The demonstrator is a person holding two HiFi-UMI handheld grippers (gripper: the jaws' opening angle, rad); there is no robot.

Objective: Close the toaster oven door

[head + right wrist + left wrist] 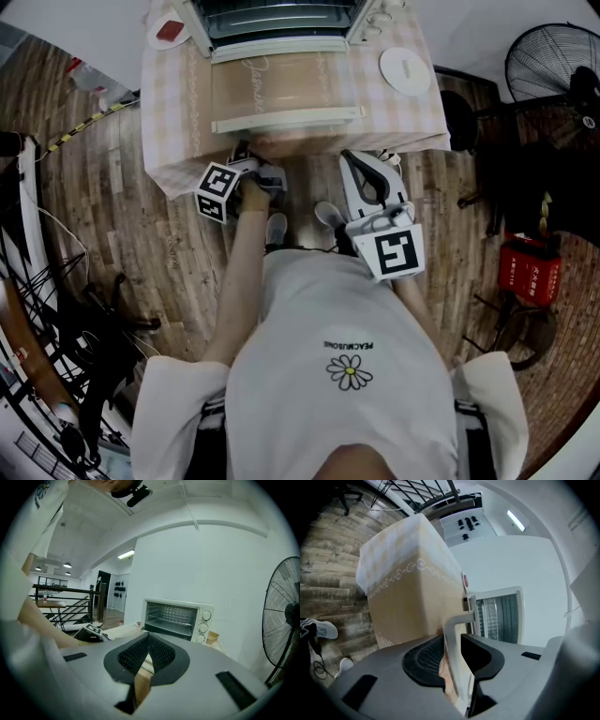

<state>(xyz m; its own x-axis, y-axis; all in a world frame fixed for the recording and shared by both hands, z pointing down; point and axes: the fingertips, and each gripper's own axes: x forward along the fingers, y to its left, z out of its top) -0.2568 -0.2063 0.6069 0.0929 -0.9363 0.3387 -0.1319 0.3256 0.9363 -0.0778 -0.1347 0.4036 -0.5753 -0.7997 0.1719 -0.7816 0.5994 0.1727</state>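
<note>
At the near edge of the cloth-covered table (178,141), seen from the head camera: left gripper (255,159) reaching up to the front lip of the toaster oven door (281,89). Left forearm (236,272) stretched nearly straight out from the body, wrist rolled outward to the left. Door folded fully down, lying flat toward the person. Toaster oven (281,19) at the far side of the table, front wide open. From the left gripper view: pale door handle (451,625) standing between the jaws, both pads closed against the bar, nothing else in the bite. View rolled, table corner standing upright in it. Right gripper (361,161) held beside the body, just short of the table edge, pointing at the oven, apart from the door. From the right gripper view: jaws together at the tips, nothing between them, oven dead ahead with its door down. On the cloth to the right of the oven, a white plate (405,68). Beyond the table's right corner, a floor fan (553,61) on the wood floor (122,234).
</note>
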